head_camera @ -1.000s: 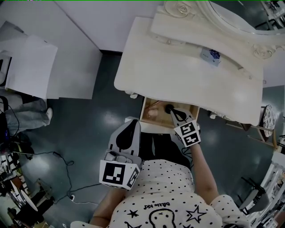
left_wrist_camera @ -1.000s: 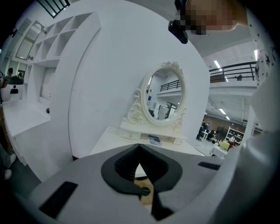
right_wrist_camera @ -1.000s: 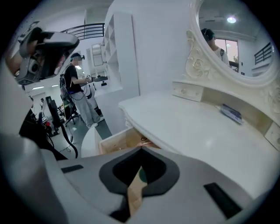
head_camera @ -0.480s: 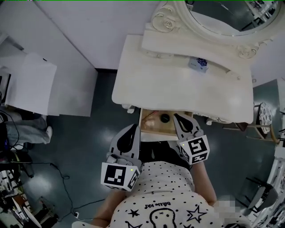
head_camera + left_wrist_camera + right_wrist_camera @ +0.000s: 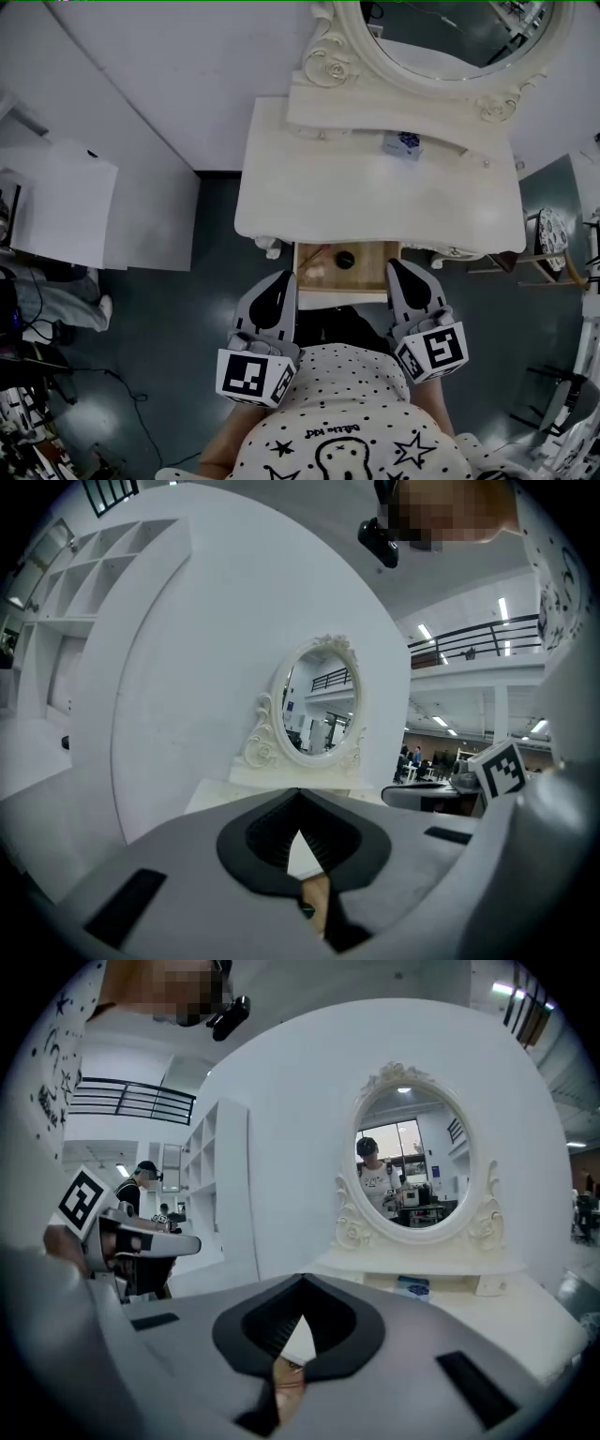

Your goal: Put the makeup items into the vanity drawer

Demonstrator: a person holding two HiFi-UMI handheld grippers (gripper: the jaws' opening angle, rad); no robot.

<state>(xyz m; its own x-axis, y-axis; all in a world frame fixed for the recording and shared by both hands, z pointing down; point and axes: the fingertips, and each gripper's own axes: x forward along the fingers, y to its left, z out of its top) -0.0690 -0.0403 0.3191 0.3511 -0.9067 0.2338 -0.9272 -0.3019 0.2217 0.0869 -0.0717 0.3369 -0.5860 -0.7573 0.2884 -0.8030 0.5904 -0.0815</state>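
left tongs (image 5: 280, 278) closed, empty | right tongs (image 5: 399, 269) same | risk: reaching far box (image 5: 401, 143) may bump open drawer (image 5: 375, 277)

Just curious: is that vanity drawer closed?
No, the drawer stands pulled out, with a round black item showing inside.

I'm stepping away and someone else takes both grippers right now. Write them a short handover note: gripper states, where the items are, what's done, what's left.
Left gripper: shut, empty, just short of the drawer's front left corner.
Right gripper: shut, empty, by the drawer's front right corner.
Vanity drawer: open, with a round black item and a pale item inside.
Small blue-and-white box: on the shelf under the mirror, outside the drawer.
Done: two items are in.
Left: probably the box, if it counts as makeup. The drawer is not yet closed.
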